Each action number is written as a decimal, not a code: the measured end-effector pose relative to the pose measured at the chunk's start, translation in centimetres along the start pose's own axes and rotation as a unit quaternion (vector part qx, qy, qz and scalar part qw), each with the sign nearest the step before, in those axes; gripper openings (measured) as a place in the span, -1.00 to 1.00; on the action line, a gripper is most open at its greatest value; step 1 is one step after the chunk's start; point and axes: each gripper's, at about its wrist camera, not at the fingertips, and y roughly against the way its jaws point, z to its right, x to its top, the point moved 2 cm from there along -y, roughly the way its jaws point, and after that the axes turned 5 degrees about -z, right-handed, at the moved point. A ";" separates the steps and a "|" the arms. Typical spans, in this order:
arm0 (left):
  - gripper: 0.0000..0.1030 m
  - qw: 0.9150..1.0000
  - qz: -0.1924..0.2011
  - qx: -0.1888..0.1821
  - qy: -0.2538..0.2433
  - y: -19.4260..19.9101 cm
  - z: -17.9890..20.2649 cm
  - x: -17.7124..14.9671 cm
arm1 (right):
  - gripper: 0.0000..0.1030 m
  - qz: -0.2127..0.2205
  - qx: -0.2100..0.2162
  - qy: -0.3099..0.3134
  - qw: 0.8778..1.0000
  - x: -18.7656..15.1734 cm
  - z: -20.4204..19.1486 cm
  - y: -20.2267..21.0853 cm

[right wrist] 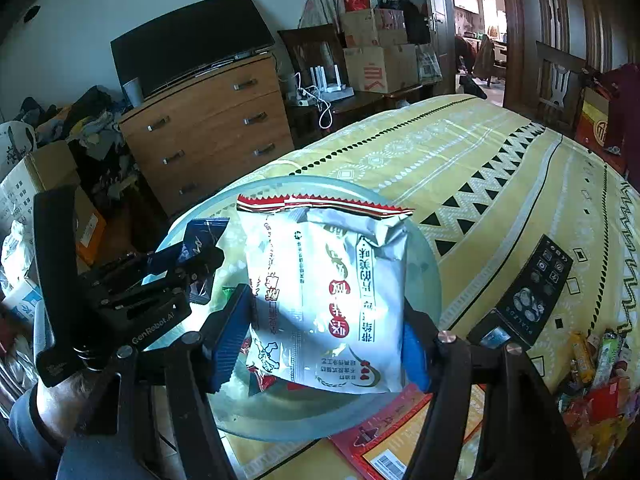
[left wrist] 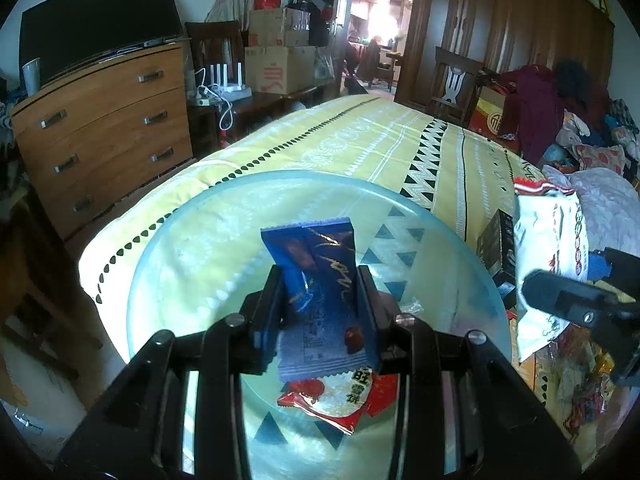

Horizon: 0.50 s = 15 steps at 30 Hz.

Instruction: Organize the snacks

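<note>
Yellow patterned bedding covers the bed (left wrist: 360, 140) in the left wrist view, with a clear glass plate (left wrist: 168, 240) on it. Above the plate, the left gripper (left wrist: 322, 292) has its fingers clamped on a glossy blue snack packet (left wrist: 320, 264); a red-and-white rice cracker pack (left wrist: 340, 396) lies beneath.

From the right wrist, the right gripper (right wrist: 328, 320) has its fingers clamped on a crinkled white snack bag (right wrist: 328, 280) with a red serrated top, over the same plate (right wrist: 424, 272).
</note>
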 end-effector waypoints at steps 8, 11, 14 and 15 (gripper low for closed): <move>-0.32 1.000 -0.002 0.000 0.004 -0.1 -0.6 0.3 | 0.35 -0.006 0.001 0.003 1.000 0.2 -0.6 -1.1; -0.32 1.000 -0.002 0.000 0.003 -0.1 -0.7 0.3 | 0.35 -0.007 0.001 0.004 1.000 0.1 -0.7 -1.2; -0.32 1.000 -0.006 0.000 0.001 -0.2 -0.7 0.2 | 0.35 -0.009 0.002 0.004 1.000 0.1 -0.8 -1.3; -0.32 1.000 -0.008 0.000 0.000 -0.3 -0.8 0.1 | 0.35 -0.010 0.002 0.004 1.000 0.1 -1.0 -1.3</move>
